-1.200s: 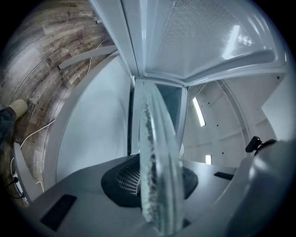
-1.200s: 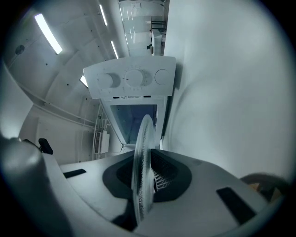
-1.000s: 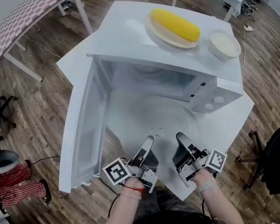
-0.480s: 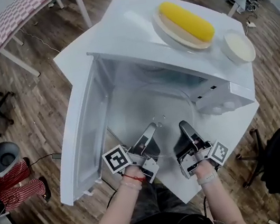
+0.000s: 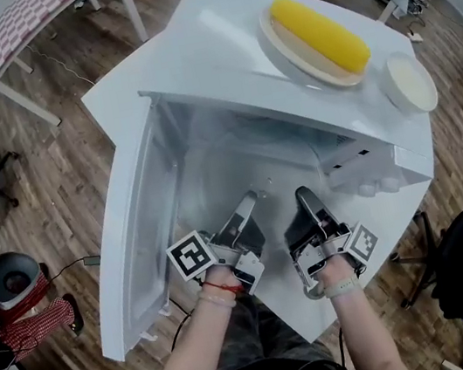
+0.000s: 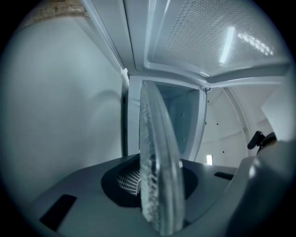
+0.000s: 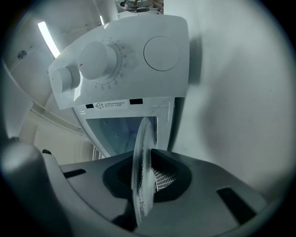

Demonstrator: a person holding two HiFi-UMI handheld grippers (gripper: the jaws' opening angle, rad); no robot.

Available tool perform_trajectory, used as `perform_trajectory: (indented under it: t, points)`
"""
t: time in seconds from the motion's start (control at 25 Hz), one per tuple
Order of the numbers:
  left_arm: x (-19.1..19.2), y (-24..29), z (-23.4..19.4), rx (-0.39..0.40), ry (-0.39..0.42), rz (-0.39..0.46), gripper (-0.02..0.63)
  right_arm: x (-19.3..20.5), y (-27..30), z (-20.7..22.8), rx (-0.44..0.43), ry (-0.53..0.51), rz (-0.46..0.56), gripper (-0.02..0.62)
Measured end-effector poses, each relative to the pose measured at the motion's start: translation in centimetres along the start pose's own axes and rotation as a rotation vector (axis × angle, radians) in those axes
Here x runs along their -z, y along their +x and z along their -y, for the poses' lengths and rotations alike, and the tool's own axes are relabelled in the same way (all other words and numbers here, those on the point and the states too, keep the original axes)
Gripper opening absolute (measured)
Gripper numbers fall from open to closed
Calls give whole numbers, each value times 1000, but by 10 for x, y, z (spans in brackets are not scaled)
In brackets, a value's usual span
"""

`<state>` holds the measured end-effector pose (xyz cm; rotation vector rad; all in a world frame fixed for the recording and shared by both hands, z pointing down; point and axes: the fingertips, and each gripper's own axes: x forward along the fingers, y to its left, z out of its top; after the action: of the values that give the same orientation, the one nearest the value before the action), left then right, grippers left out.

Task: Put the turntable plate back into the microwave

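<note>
We hold the clear round glass turntable plate (image 6: 159, 152) by its near rim with both grippers, at the mouth of the white microwave oven (image 5: 287, 95). The left gripper (image 5: 248, 201) has its jaws closed on the rim: in the left gripper view the plate stands edge-on between them, with a gridded pad pressed against the glass. The right gripper (image 5: 307, 200) is clamped on the same rim just beside it, and its own view shows the thin glass edge pinched between the two grey jaws.

In the head view the plate is nearly invisible, but both grippers point into the open cavity and the glass reaches forward from them over the cavity floor. We cannot tell whether it touches that floor.

The microwave's white door (image 5: 143, 213) hangs wide open to the left. The control panel with two round white dials (image 7: 95, 62) sits just right of the opening.

The oven stands on a white table (image 5: 195, 27). On its top lie a long yellow object (image 5: 318, 24) on a round beige plate (image 5: 299, 57) and, near it, a small white bowl (image 5: 408, 82).
</note>
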<state>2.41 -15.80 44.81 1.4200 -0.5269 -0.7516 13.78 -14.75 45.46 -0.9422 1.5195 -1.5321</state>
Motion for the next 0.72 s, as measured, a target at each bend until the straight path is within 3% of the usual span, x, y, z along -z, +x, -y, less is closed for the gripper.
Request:
perform_trajectory:
  t: [0.4,0.72]
  points:
    - [-17,16,-6,0,14,37,86,-9,17,3,-28,22,58,41]
    - [-32,32,-8,-12,35,74,86,3,8,9,-2,-24,26,53]
